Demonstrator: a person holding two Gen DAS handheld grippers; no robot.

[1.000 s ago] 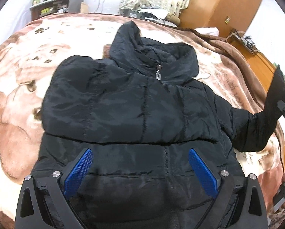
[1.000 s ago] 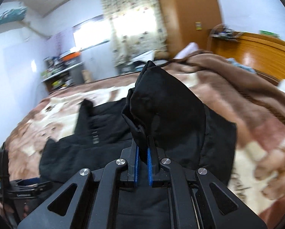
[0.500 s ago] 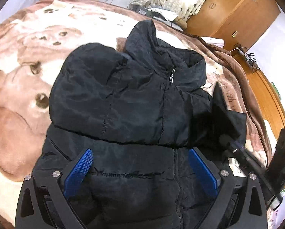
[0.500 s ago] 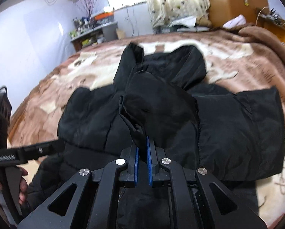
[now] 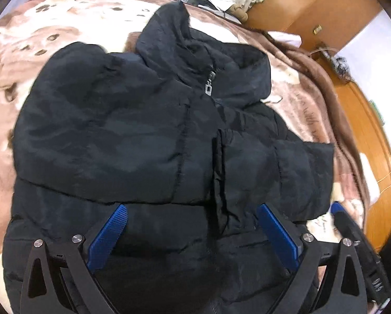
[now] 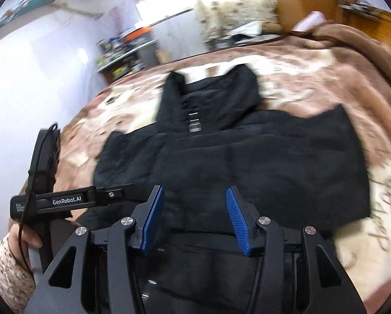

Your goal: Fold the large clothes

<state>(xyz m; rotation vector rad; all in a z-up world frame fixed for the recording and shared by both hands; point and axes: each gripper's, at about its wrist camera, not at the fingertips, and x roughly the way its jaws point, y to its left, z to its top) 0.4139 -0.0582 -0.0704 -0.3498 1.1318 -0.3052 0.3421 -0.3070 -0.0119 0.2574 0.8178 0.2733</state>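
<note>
A bed covered by a brown-and-cream plush blanket (image 5: pixel 46 39) fills both views, and on it lies a black hooded puffer jacket (image 5: pixel 132 130), front up and zipped, hood toward the far side of the bed. Both sleeves lie folded in across the chest: the left sleeve (image 5: pixel 104 141) forms a wide band over the front, and the right sleeve (image 5: pixel 287 167) lies beside it, its cuff edge meeting the other near the zipper line. The sleeve-folding step looks finished on this evidence. The right gripper (image 6: pixel 194 216) has just been opening; its blue pads stand apart over the lower jacket with no cloth between them. The left gripper (image 5: pixel 193 235) hovers above the hem area with its fingers spread wide, holding nothing. The next move probably calls for both grippers to drop to the hem corners nearest the person, pinch through the thick padding, and carry the bottom up toward the collar; the puffy, slippery shell may spring back, so a deep bite seems wise.
</note>
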